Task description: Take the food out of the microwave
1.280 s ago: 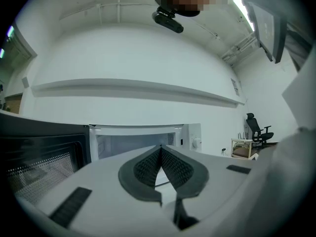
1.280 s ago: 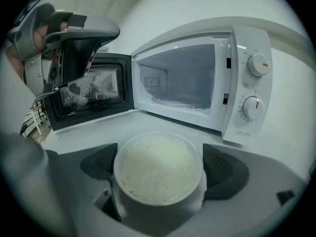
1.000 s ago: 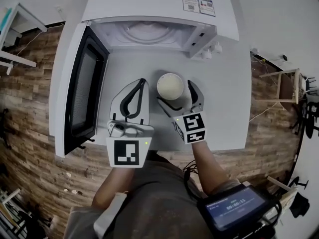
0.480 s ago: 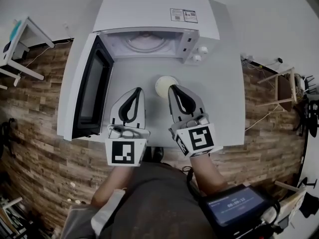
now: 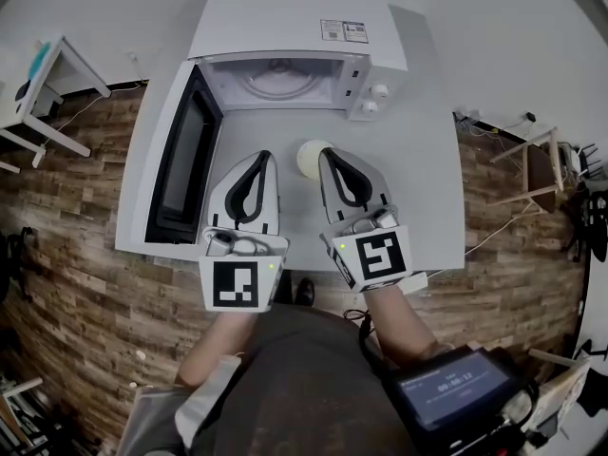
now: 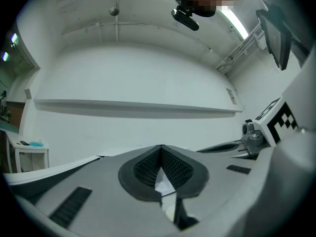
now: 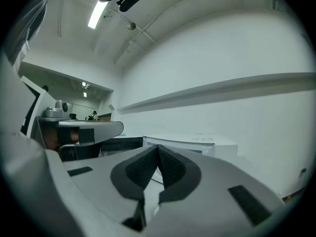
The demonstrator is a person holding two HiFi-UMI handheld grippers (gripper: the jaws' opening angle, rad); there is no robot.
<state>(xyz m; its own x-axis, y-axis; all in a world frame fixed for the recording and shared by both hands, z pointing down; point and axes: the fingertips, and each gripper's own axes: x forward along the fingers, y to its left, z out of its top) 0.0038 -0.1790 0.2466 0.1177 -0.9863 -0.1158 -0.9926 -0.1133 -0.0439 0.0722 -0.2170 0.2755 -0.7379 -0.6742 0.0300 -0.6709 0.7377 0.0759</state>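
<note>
A pale round bowl of food stands on the white table in front of the white microwave. The microwave's door is swung open to the left, and the cavity with its turntable holds nothing. My right gripper has just been closing. It is shut with nothing between the pads, and it hangs over the bowl's right edge. My left gripper is shut and empty, just left of the bowl. Both point level towards the microwave.
The open door stands out along the table's left side. A small white side table is at far left and a wooden stool at far right, both on the wood floor. A screen device hangs at the person's waist.
A second ago the right jaws stood open around the bowl on the table. They have shut, and both grippers have lifted up off the table. The bowl has stayed put.
</note>
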